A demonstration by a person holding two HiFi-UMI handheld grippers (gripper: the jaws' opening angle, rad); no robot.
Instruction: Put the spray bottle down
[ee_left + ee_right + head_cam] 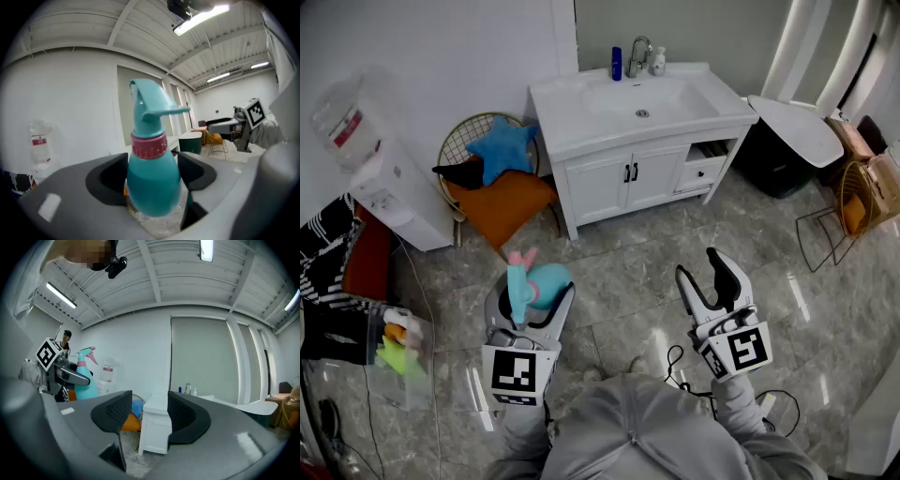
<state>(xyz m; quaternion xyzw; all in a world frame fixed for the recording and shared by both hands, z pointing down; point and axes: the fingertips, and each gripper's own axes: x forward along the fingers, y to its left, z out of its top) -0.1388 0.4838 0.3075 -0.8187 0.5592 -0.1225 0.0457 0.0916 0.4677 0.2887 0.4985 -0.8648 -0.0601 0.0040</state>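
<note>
We see white vanity at back wall, blue star cushion beside it, water dispenser farther left.

A grey marbled tile floor lies under both tools, and straight ahead of them a white vanity cabinet with a basin and chrome tap stands against the plain white wall. Ahead of the left gripper is a round wire chair holding an orange cushion, with a white water dispenser further to its left. Well ahead and right of the right gripper are a white oval tabletop and a thin wire rack.
</note>
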